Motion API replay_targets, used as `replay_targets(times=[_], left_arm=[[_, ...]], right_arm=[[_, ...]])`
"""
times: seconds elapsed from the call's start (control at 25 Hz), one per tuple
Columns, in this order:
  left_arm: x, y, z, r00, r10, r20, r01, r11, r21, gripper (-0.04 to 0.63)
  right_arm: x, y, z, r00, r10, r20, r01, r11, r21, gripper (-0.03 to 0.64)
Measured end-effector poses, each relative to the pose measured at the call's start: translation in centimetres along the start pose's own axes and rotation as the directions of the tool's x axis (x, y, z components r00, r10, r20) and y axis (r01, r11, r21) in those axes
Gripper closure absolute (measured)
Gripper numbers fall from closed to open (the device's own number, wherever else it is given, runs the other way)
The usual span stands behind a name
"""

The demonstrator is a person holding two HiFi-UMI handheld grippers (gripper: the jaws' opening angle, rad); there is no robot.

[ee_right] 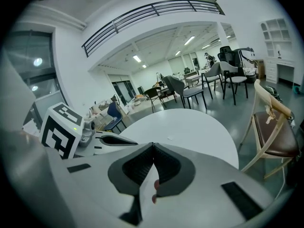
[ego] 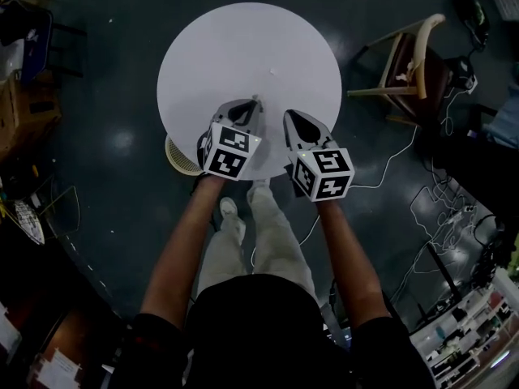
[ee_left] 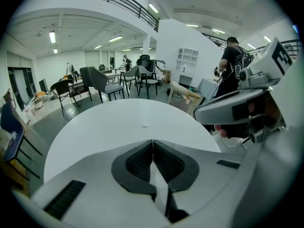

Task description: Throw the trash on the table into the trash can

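A tiny pale scrap (ego: pixel 272 73) lies near the middle of the round white table (ego: pixel 211 47); the same scrap (ee_left: pixel 145 125) shows ahead of the left jaws, and the scrap (ee_right: pixel 170 137) shows ahead of the right jaws too. My left gripper (ego: pixel 256 101) hovers over the table's near part, shut with nothing between its pads. Beside it, my right gripper (ego: pixel 288 116) is also shut and empty. Both tips stay short of the scrap. A pale mesh trash can (ego: pixel 180 156) stands on the floor under the table's near left edge, partly hidden by the table and the left gripper.
A wooden chair (ego: pixel 409 67) with a dark seat stands to the right of the table. Cables (ego: pixel 442 209) trail over the dark floor at the right. Boxes and clutter (ego: pixel 24 112) line the left side. Several chairs and desks fill the far room, and a person (ee_left: pixel 233 65) stands there.
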State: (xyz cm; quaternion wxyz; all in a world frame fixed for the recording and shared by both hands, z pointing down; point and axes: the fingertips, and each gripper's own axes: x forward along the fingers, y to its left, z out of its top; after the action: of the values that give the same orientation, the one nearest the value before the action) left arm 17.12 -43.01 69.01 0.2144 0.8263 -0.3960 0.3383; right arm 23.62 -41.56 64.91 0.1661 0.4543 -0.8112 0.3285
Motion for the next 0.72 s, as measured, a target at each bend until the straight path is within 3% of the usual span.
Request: replay_targets(times=[0.72], left_arm=[[-12.1, 5.7, -8.4, 0.992, 0.124, 0.021, -0.119, 0.977, -0.178, 0.577]], right_arm=[[4.0, 10.4, -2.4, 0.992, 0.111, -0.062, -0.115, 0.991, -0.062, 0.598]])
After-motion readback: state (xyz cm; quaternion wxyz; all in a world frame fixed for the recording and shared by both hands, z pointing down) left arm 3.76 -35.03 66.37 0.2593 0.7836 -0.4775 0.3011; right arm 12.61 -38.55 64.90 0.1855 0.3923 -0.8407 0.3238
